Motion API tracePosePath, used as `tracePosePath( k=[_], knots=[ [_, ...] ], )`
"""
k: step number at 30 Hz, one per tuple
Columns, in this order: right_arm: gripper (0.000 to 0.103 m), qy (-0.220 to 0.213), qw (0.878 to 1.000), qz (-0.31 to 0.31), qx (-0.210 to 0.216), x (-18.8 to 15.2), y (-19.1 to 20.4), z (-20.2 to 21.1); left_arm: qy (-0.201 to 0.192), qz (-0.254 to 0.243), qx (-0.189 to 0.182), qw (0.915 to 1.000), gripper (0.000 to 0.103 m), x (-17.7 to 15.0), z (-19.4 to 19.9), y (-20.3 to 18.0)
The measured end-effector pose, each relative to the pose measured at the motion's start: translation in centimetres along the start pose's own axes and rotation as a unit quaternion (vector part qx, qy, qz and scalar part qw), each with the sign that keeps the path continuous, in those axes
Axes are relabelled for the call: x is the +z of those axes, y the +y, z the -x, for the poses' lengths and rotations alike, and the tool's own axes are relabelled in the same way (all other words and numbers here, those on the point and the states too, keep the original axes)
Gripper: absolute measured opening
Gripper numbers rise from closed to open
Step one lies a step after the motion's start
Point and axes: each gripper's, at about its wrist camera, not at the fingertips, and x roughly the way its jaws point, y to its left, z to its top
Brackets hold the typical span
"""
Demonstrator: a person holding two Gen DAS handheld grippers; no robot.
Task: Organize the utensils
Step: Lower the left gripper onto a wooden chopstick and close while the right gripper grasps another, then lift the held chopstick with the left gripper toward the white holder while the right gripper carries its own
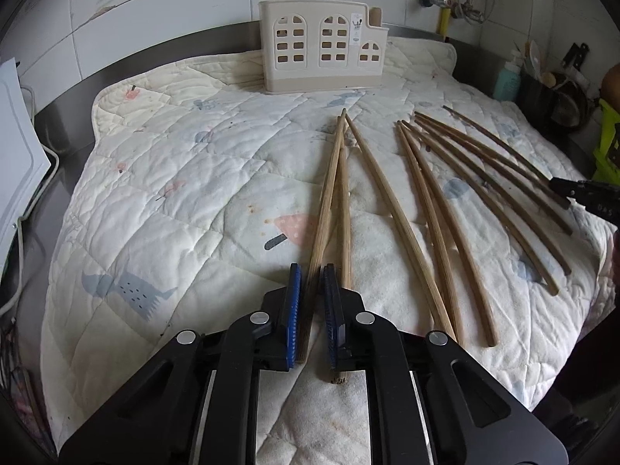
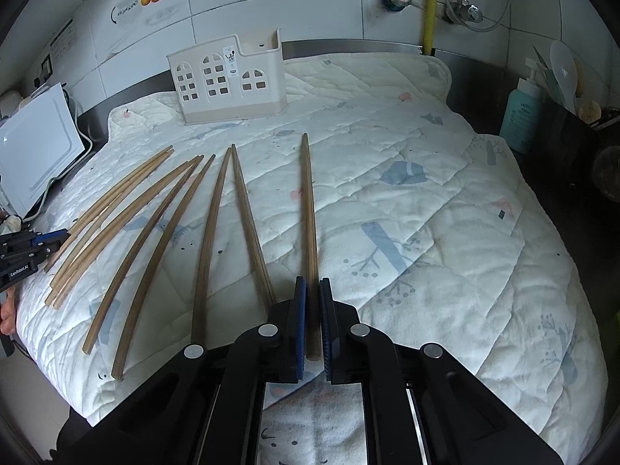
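Observation:
Wooden chopsticks lie fanned out on a quilted mat (image 1: 174,193) (image 2: 426,213). My left gripper (image 1: 312,269) is shut on one chopstick (image 1: 327,193) near its thick end; a second chopstick (image 1: 344,232) lies beside it, under the right finger. My right gripper (image 2: 313,281) is shut on a single chopstick (image 2: 309,213) that points away from me. Several loose chopsticks (image 1: 407,139) (image 2: 211,232) lie between the two grippers. A beige utensil holder (image 1: 321,50) (image 2: 228,81) with window cut-outs stands at the mat's far edge against the wall. Each gripper shows at the other view's edge (image 1: 562,188) (image 2: 54,238).
A white board (image 1: 15,155) (image 2: 35,155) and cables sit at the left. A teal bottle (image 1: 505,81) (image 2: 519,116) and a dark container of utensils (image 1: 542,97) stand at the right. Tiled wall and pipes lie behind; steel counter rims the mat.

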Motion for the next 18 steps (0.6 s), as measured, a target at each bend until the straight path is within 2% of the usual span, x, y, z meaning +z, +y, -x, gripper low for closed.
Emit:
tracePosePath(
  k=[8, 18],
  knots=[
    [0.007, -0.008, 1.0, 0.011, -0.02, -0.1, 0.6, 0.1, -0.006, 0.015, 0.002, 0.9999, 0.006, 0.1, 0.3, -0.2],
    [0.006, -0.07, 0.997, 0.032, -0.015, 2.5, 2.0, 5.7, -0.057, 0.056, -0.027, 0.9964, 0.005, 1.3, 4.0, 0.4]
  ],
)
